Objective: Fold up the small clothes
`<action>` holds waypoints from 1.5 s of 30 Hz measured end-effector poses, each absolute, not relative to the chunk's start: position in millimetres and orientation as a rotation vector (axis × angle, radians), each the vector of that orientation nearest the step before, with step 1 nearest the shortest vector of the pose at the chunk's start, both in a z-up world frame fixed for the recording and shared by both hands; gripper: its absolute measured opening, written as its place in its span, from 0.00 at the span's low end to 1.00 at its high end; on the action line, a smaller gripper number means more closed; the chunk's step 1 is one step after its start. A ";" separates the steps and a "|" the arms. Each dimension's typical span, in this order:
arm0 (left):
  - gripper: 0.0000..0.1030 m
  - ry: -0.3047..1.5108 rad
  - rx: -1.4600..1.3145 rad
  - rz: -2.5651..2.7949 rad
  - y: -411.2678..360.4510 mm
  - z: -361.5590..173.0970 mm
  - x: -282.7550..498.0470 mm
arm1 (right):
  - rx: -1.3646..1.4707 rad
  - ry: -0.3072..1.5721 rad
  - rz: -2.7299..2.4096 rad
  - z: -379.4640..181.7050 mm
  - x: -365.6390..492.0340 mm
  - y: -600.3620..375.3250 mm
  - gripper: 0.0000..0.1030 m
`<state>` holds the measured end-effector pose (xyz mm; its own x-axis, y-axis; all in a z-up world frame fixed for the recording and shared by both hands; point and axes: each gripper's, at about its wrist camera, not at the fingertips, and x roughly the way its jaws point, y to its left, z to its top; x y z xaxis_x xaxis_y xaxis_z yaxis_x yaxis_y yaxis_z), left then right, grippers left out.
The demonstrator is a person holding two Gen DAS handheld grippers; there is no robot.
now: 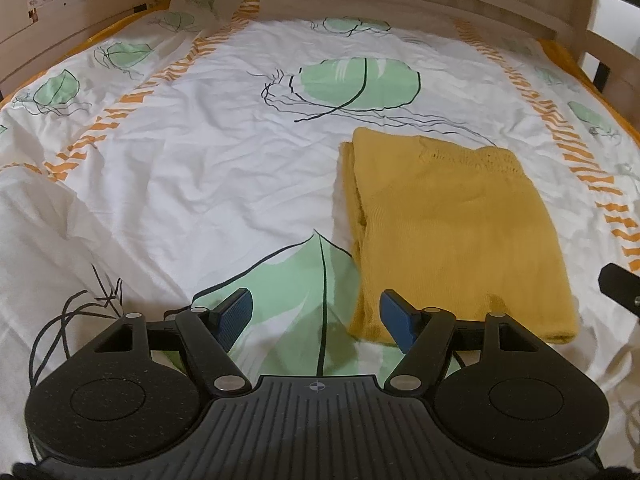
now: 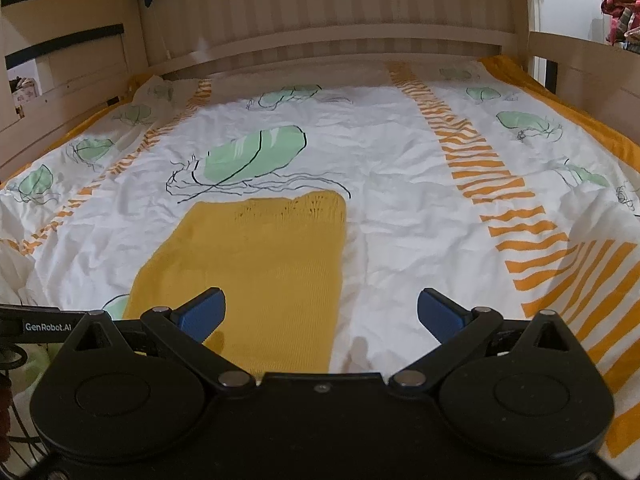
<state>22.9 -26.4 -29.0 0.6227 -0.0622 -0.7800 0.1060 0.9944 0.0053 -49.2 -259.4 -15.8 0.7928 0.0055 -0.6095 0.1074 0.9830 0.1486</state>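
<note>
A bed (image 1: pixel 224 168) with a pale wooden frame (image 2: pixel 328 20) carries a white cover printed with green leaves and orange stripes. A yellow knit garment (image 1: pixel 460 232) lies folded flat on the cover, a long rectangle with a lacy edge at its far end. The left gripper (image 1: pixel 316 316) hovers low over a leaf print with its jaws spread wide, its right pad just beside the garment's near left corner. The right gripper (image 2: pixel 322 314) is also spread wide and holds nothing, its left pad above the garment's near end (image 2: pixel 256 264).
</note>
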 end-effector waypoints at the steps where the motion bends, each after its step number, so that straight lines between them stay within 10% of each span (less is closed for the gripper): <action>1: 0.67 0.894 0.053 -0.096 -26.1 -29.3 23.0 | 0.179 0.658 -0.055 -16.9 -49.1 -259.6 0.99; 45: 0.67 0.950 0.064 -0.076 -10.4 -41.8 29.0 | 0.196 0.739 -0.082 -37.1 -42.8 -264.9 0.99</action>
